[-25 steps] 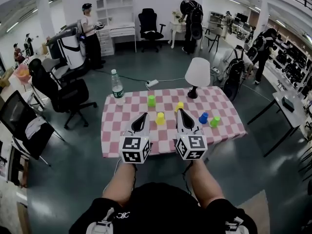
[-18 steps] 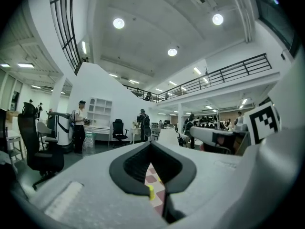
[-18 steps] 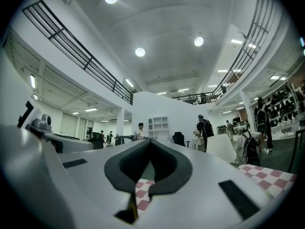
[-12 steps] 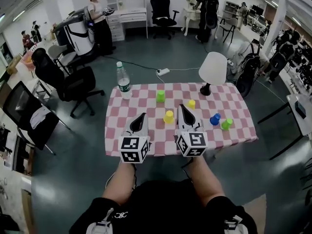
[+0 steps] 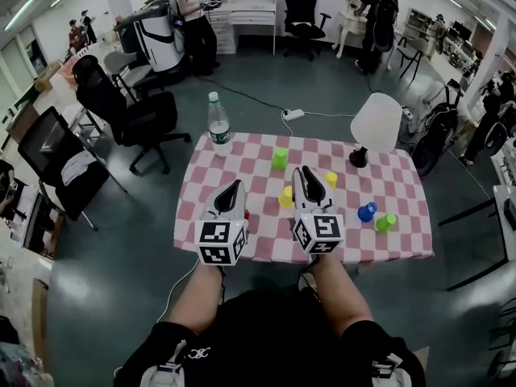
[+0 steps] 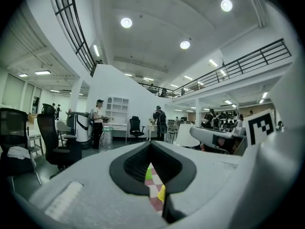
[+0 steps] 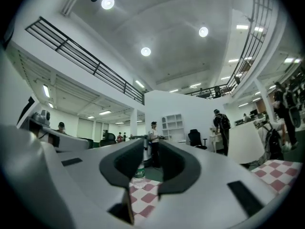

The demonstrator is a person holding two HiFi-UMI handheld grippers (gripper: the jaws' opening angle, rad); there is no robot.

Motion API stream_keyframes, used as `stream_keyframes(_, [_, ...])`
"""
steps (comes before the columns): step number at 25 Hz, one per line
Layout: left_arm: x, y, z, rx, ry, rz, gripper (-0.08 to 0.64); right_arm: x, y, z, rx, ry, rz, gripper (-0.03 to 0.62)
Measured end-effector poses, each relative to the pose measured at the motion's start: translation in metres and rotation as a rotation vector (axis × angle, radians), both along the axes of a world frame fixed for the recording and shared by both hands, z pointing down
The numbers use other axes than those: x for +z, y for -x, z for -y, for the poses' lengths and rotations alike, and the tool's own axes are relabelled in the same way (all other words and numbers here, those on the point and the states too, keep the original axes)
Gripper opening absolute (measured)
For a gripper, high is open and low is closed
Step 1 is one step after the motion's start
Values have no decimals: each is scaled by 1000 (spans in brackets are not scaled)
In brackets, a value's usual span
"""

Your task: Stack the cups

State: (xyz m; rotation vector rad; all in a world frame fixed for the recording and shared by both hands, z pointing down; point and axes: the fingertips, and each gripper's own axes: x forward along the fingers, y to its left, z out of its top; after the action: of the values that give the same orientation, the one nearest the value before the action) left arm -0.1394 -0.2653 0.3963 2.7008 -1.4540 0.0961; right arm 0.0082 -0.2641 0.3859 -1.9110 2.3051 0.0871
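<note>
Several small cups stand apart and unstacked on the pink checkered table (image 5: 200, 210): a green cup (image 5: 279, 158) at the back, a yellow cup (image 5: 285, 197) in the middle, another yellow cup (image 5: 330, 179), and a blue cup (image 5: 367, 212) beside a green cup (image 5: 385, 222) at the right. My left gripper (image 5: 234, 187) is shut and empty over the table's near left part. My right gripper (image 5: 303, 172) reaches just right of the middle yellow cup. Its jaws have just been opening to a narrow gap with nothing between them. Through the left gripper's (image 6: 150, 145) jaws, green (image 6: 148, 174) and yellow (image 6: 162, 193) cups show.
A water bottle (image 5: 218, 125) stands at the table's back left corner and a white lamp (image 5: 375, 126) at the back right. Black office chairs (image 5: 133, 119) stand left of the table. People stand far behind by desks and shelves.
Both grippers have come forward and a little down, from short of the table's near edge to over the cloth. The right gripper's tip now lies beside the middle yellow cup.
</note>
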Motion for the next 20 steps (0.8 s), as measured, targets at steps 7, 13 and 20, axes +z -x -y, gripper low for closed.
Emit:
stream_keyframes(7, [0, -13, 21, -70, 8, -3, 15, 44, -6, 41, -108, 113, -67, 294])
stream_keyframes(13, [15, -19, 33, -103, 34, 17, 15, 95, -19, 68, -102, 187, -88, 350])
stream_keyframes(20, [28, -16, 44, -140, 63, 31, 15, 158, -19, 87, -111, 279, -98, 410])
